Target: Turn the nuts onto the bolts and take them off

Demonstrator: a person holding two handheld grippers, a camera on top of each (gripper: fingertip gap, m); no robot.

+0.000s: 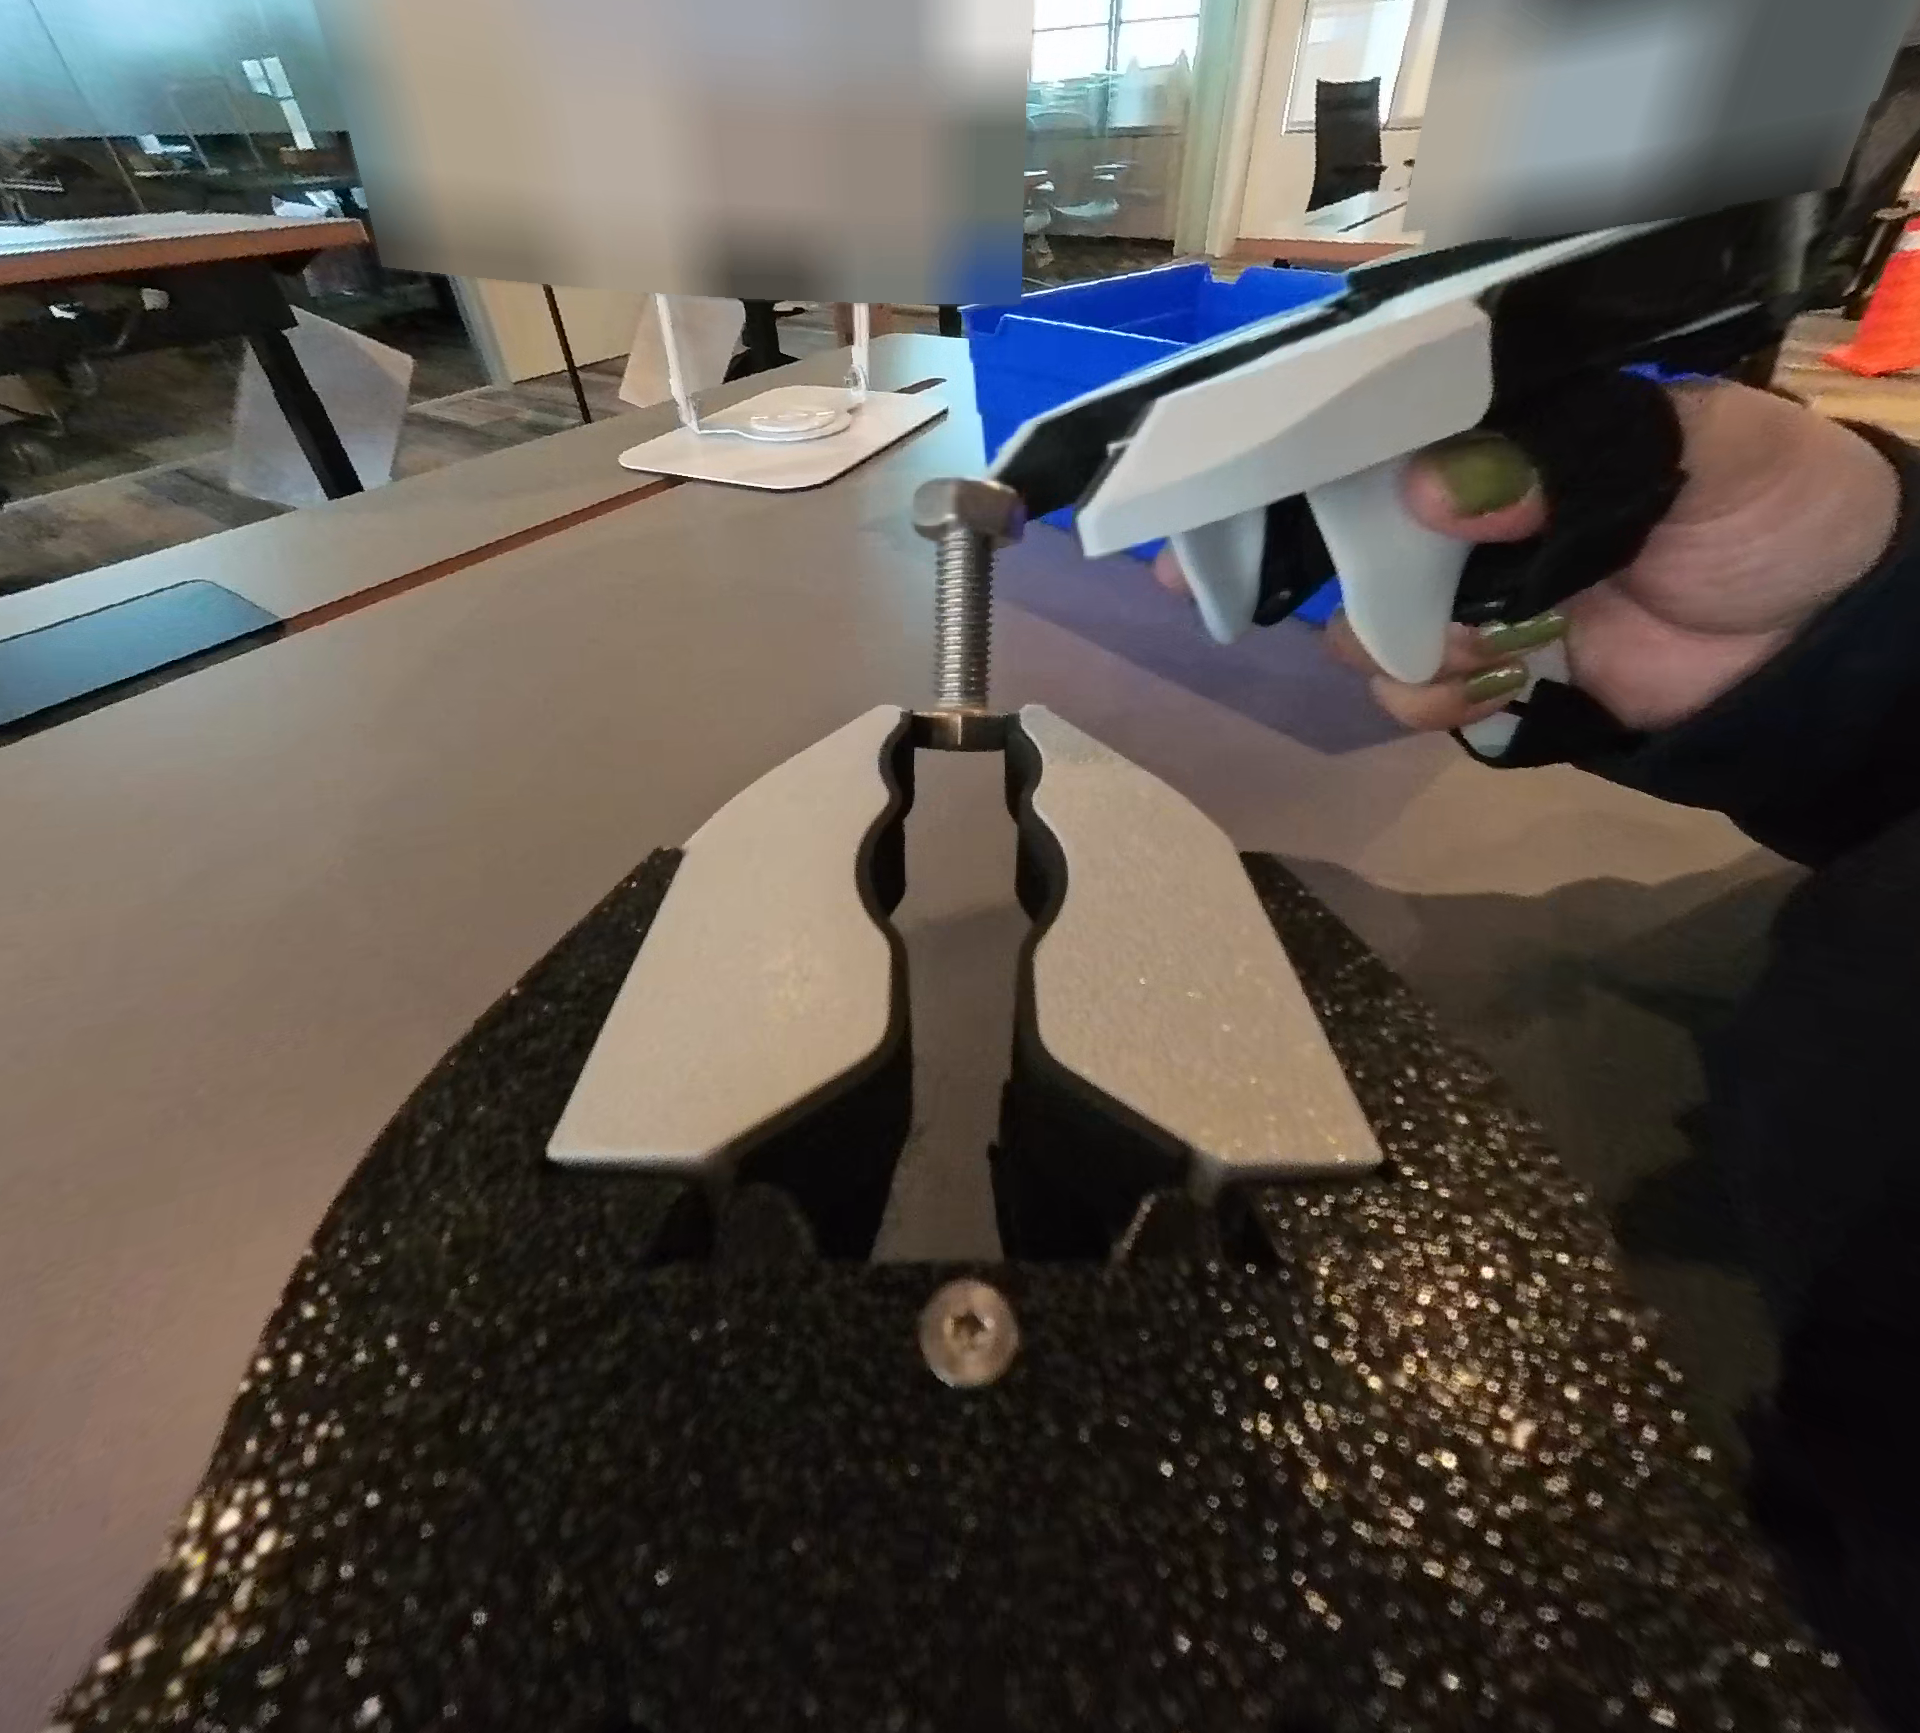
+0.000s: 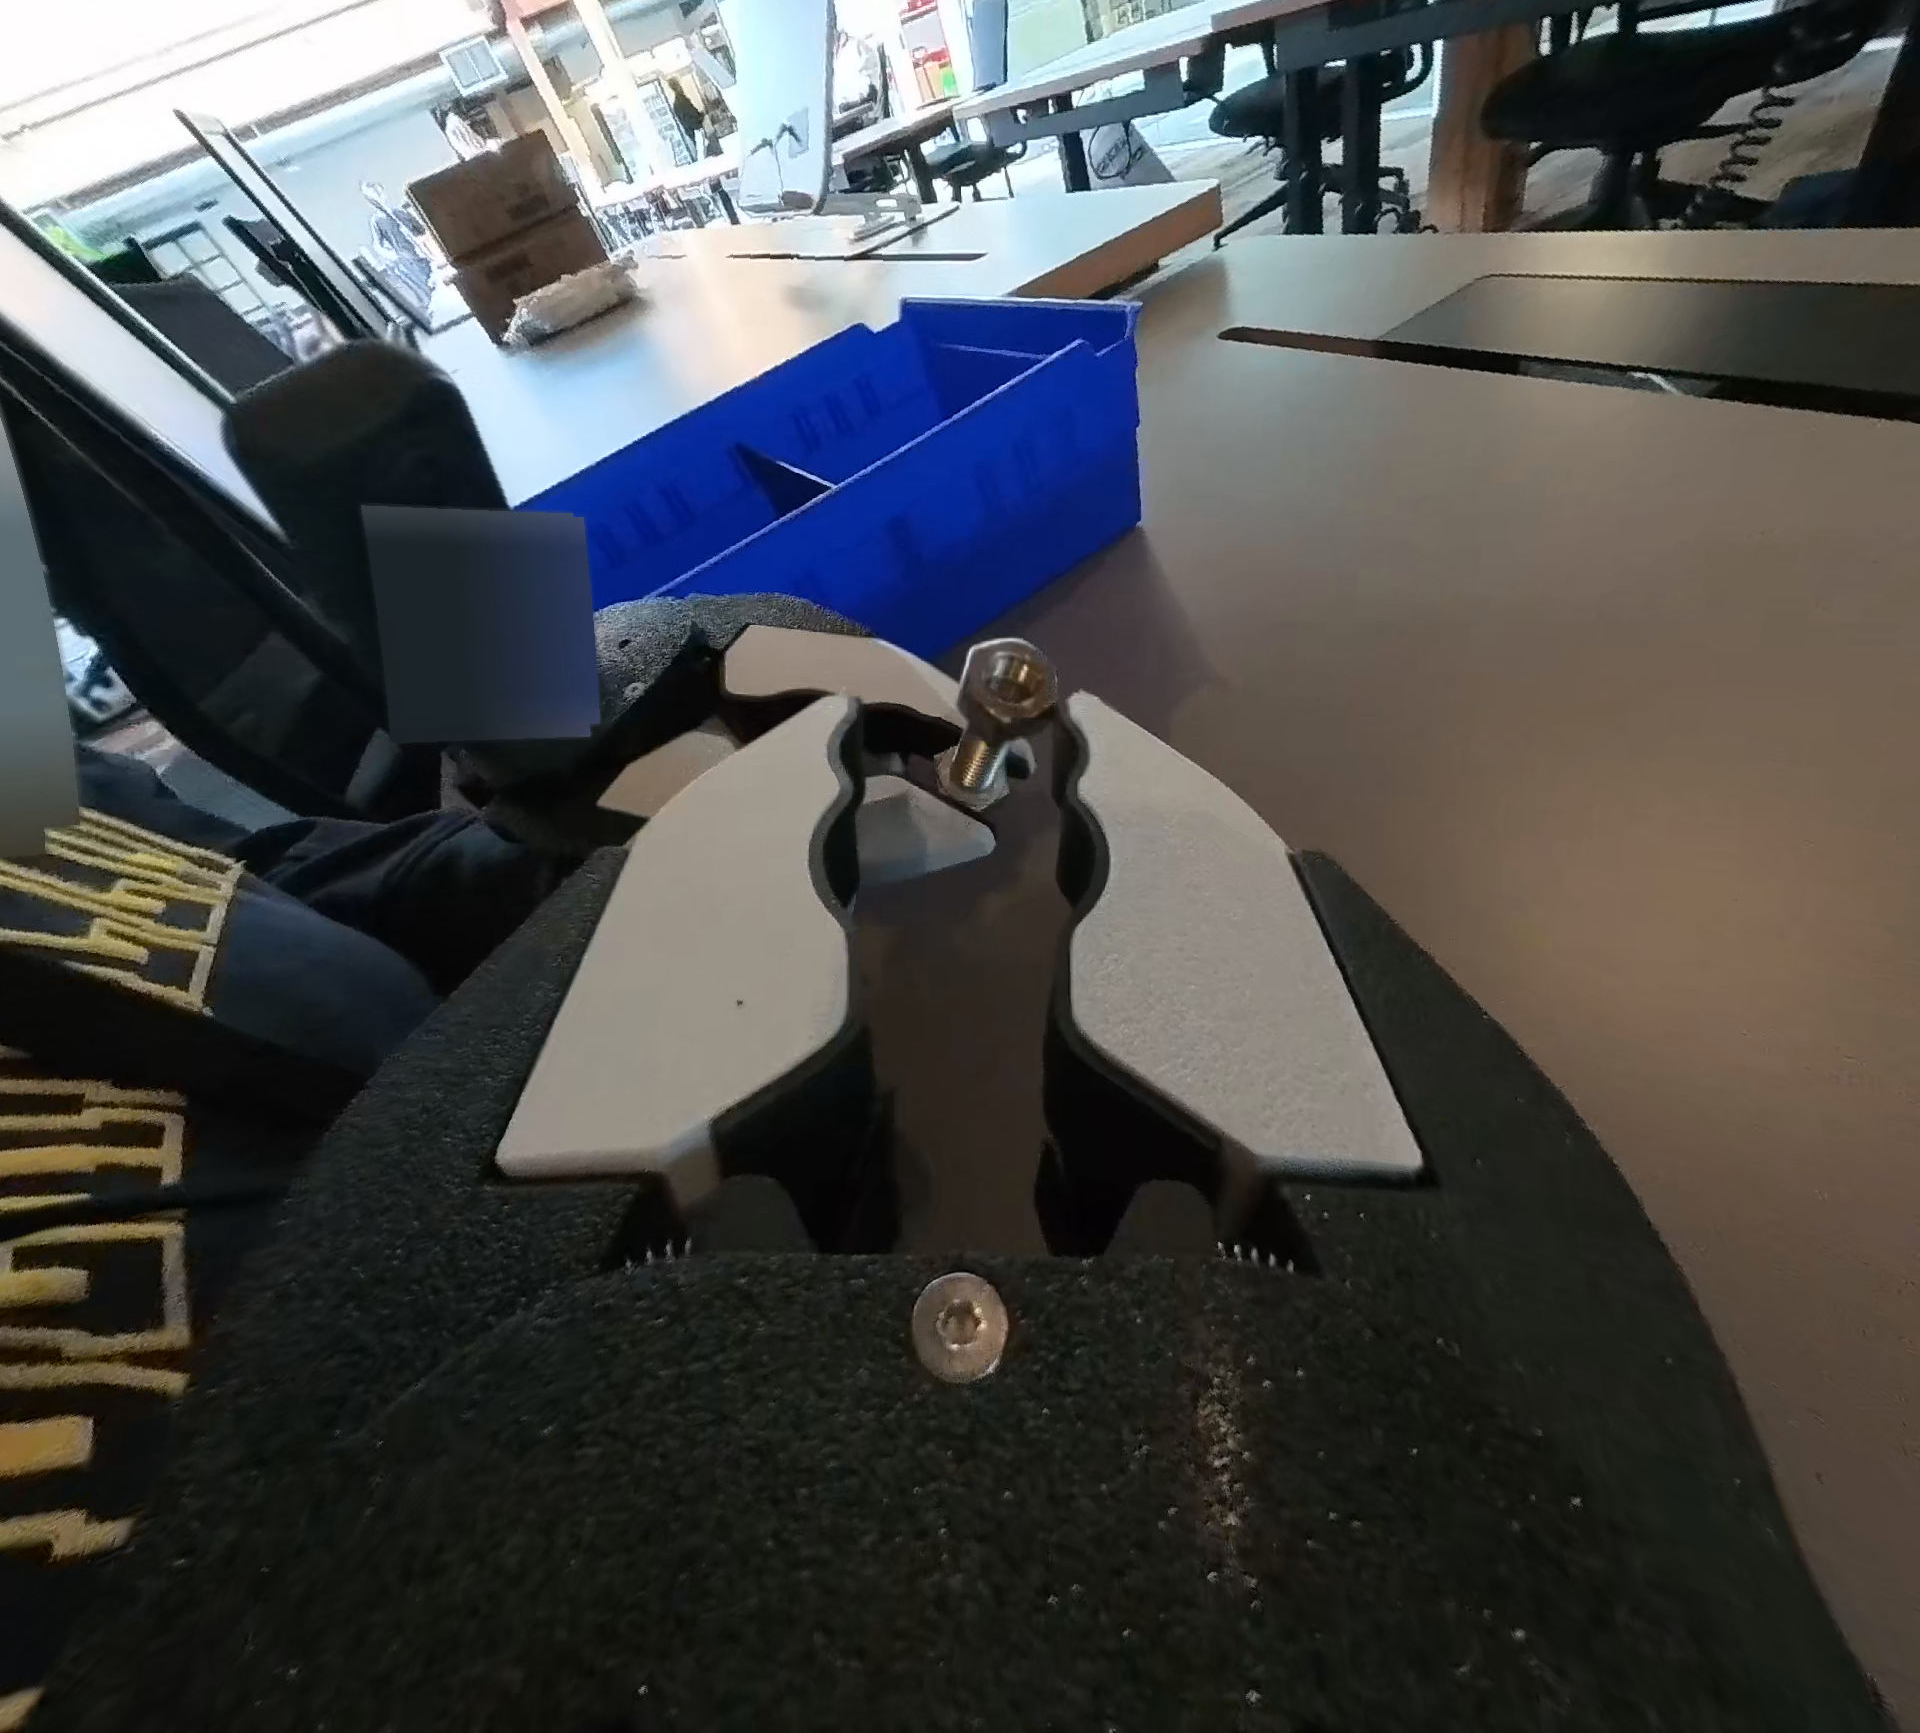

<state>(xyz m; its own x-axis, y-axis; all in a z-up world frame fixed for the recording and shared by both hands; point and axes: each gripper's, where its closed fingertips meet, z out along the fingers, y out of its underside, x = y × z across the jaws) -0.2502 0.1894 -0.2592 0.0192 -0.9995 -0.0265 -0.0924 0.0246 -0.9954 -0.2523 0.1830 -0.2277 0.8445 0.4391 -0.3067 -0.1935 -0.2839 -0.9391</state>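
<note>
The left gripper point(image 1: 958, 727) pinches the nut point(image 1: 958, 731) between its fingertips, with the bolt point(image 1: 962, 603) standing upright out of it, head on top. The right gripper point(image 2: 1013, 717) is spread around the bolt head point(image 2: 1010, 677); whether its tips touch the head cannot be told. The grey table point(image 1: 364, 831) lies bare to the left. A blue bin point(image 1: 1081, 364) stands at the far right.

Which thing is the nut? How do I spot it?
Start at the big grey table, with the blue bin at its far side. In front, the left gripper pinches a small silver ring: that is the nut. The threaded bolt stands up out of it; the nut is short and smooth-sided.
</note>
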